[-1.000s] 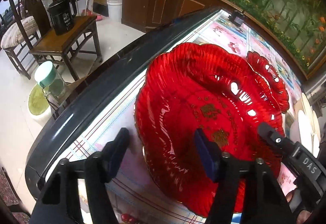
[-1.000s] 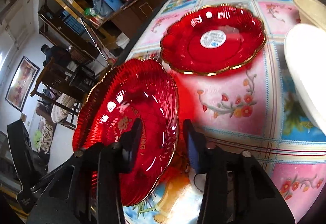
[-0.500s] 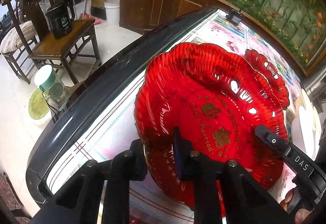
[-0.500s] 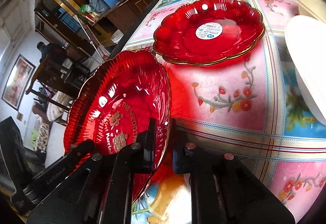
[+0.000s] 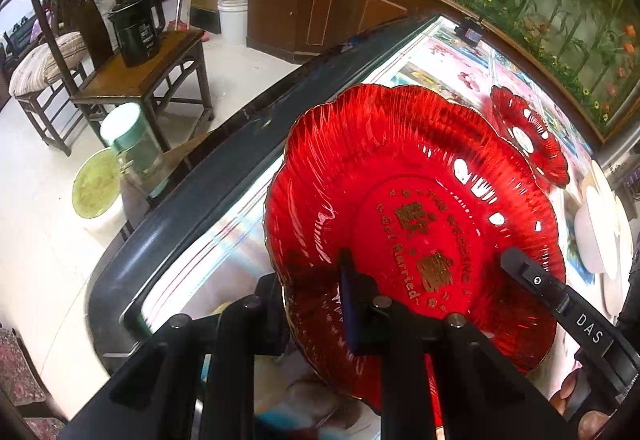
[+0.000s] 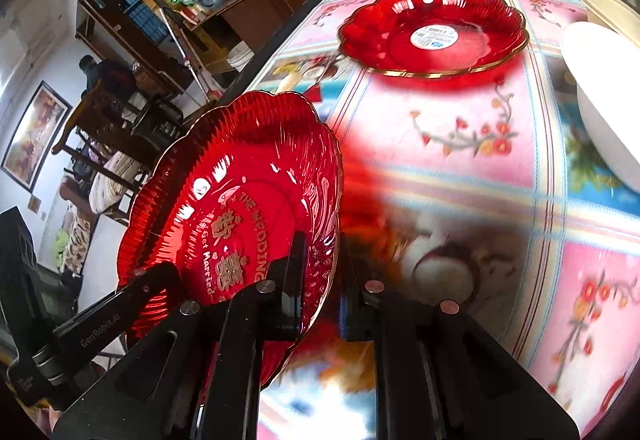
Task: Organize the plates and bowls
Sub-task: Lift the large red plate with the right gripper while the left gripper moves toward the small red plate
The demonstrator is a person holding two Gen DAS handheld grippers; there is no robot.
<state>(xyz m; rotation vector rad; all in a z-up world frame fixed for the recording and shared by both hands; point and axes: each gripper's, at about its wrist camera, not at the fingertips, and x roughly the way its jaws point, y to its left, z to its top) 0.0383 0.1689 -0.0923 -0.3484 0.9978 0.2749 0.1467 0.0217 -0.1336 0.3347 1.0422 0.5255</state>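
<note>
Both my grippers stood wide around the red wedding plate (image 5: pixel 416 207) a second ago; now left gripper (image 5: pixel 316 304) and right gripper (image 6: pixel 322 280) pinch its opposite rims, narrow, tilting it above the floral tablecloth (image 6: pixel 460 143). A second red plate (image 6: pixel 432 33) and a white bowl (image 6: pixel 608 99) lie beyond.

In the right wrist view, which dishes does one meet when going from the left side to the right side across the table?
Red plate with gold lettering, clamped at its rim by both grippers → smaller red plate with a white sticker, lying flat on the table → white bowl at the right edge.
</note>
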